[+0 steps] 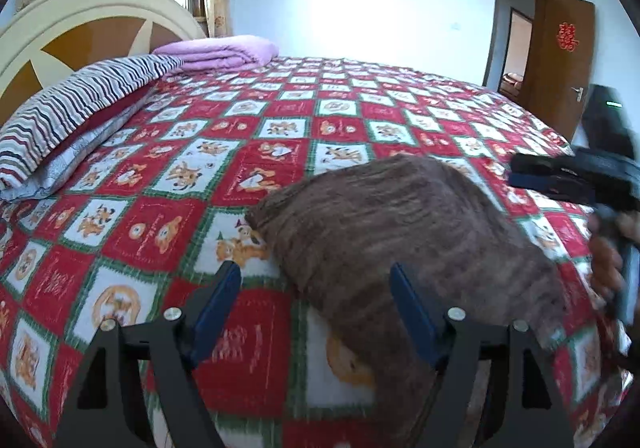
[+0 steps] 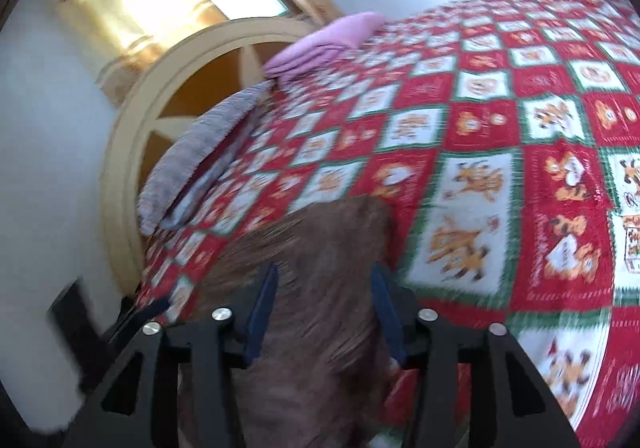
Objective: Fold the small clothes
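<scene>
Both jaws stand released: the left gripper (image 1: pixel 314 282) over the near edge of the brown garment (image 1: pixel 400 232), the right gripper (image 2: pixel 324 284) above its blurred cloth. The garment lies on the bed's checked red quilt (image 1: pixel 248 128). Further off, a striped pillow (image 1: pixel 72 116) and a folded pink blanket (image 1: pixel 220 50) lie by the headboard (image 1: pixel 80 24).

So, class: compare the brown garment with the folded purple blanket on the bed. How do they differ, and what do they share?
The brown garment is dark and fuzzy-looking; the purple blanket is pale and smooth. The brown garment lies in the near part of the bed, the purple blanket far off by the headboard. The garment is one broad, loose fold; the blanket is a neat layered stack. Both rest on the checked bedspread.
</scene>
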`<state>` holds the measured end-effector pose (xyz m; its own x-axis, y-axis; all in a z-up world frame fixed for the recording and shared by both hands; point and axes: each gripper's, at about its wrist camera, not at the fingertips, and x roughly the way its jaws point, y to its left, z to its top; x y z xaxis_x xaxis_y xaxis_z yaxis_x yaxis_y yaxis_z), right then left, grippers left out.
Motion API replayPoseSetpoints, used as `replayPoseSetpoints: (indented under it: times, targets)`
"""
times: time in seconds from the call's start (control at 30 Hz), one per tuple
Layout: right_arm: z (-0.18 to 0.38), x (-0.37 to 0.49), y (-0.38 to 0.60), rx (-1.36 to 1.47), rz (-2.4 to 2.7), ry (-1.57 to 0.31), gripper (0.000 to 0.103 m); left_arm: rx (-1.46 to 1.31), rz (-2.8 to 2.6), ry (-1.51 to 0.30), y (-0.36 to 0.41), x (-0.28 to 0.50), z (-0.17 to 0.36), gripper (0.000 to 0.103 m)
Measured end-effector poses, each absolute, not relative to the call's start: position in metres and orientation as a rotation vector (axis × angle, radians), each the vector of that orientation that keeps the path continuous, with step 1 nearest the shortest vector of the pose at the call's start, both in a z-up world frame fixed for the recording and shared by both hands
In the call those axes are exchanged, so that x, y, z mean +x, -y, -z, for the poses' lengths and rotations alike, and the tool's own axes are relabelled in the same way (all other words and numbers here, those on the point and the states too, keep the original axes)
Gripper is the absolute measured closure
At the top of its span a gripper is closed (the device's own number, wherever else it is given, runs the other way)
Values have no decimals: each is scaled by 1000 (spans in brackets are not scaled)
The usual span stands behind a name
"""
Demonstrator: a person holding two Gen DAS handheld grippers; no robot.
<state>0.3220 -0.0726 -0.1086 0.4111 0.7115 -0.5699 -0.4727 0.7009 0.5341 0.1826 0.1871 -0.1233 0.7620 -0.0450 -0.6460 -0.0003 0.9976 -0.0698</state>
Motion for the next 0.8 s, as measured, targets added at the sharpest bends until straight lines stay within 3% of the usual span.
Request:
replayPoseSetpoints:
  times: [0.17, 0.33, 0.5, 0.8]
  targets:
    - [115, 275, 49, 191, -837, -896, 52, -85, -15, -739, -192, 204, 144, 24]
    - [148, 244, 46, 55, -794, -938, 52, -131, -30, -787, -202, 206, 161, 14]
    - [160, 233, 68, 127, -791, -936, 52, -150, -60, -820, -207, 213, 166, 1]
    - [163, 229, 72, 139, -766, -912, 52, -174, -67, -846, -208, 211, 164, 0]
